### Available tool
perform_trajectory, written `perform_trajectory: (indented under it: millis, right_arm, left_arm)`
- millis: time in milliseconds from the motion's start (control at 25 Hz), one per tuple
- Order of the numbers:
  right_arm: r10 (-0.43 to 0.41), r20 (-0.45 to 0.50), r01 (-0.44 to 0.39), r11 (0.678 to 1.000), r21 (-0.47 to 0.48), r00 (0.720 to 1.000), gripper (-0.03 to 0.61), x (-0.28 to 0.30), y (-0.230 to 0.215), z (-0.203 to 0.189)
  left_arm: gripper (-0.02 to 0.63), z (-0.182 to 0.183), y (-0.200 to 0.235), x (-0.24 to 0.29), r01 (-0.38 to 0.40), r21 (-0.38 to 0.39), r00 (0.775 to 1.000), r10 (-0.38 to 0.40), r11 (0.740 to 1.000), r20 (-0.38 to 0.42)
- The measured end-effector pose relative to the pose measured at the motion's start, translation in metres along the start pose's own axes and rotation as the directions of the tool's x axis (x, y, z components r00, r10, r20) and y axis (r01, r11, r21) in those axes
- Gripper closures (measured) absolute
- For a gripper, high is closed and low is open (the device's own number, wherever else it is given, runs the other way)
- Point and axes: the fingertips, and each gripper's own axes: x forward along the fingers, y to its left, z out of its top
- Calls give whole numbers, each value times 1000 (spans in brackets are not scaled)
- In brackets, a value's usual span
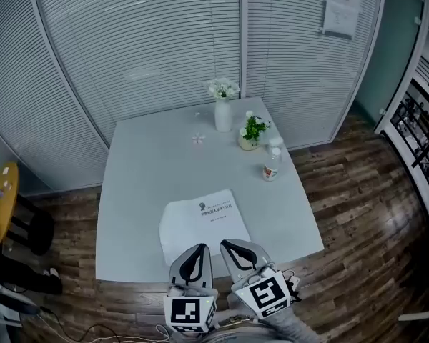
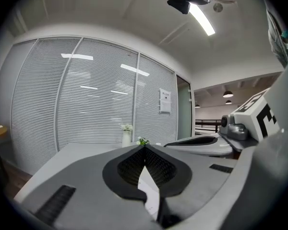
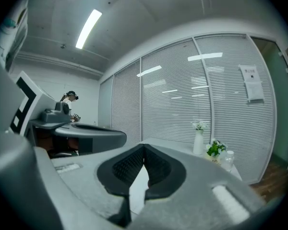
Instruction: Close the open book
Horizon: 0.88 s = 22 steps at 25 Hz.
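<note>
Book [image 1: 202, 224] is lying flat on the white surface [image 1: 143, 184], near its front edge, at 12 o'clock just past my jaw tips. I am holding the left hand-held gripper [image 1: 199, 248] and the right hand-held gripper [image 1: 225, 244] side by side, each with jaws pressed together and pinching nothing. Vase [image 1: 223, 114], potted plant [image 1: 252, 131] and bottle [image 1: 272, 164] are standing toward 1 o'clock.

Pale grey square table [image 1: 136, 191] on dark plank floor [image 1: 357, 213]. Near front edge, lying flat: white book [image 1: 200, 227], print on upper face. At far edge: white vase [image 1: 223, 114] of white flowers. Just right of vase, small potted plant [image 1: 252, 134]; nearer, clear bottle [image 1: 272, 166]. Left of plant, tiny pale object [image 1: 198, 139], not identifiable.
</note>
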Motion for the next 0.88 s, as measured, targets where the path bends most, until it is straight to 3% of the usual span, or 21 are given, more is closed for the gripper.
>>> perform_trajectory:
  millis: [400, 880]
  right_arm:
    - [86, -27, -87, 996, -22, 996, 577, 44, -12, -10]
    - [-8, -47, 8, 1000, -2, 999, 577, 108, -19, -4]
  left_arm:
    - [615, -5, 35, 29, -94, -24, 996, 94, 995, -15]
    - [615, -7, 93, 65, 8, -39, 1000, -9, 999, -13]
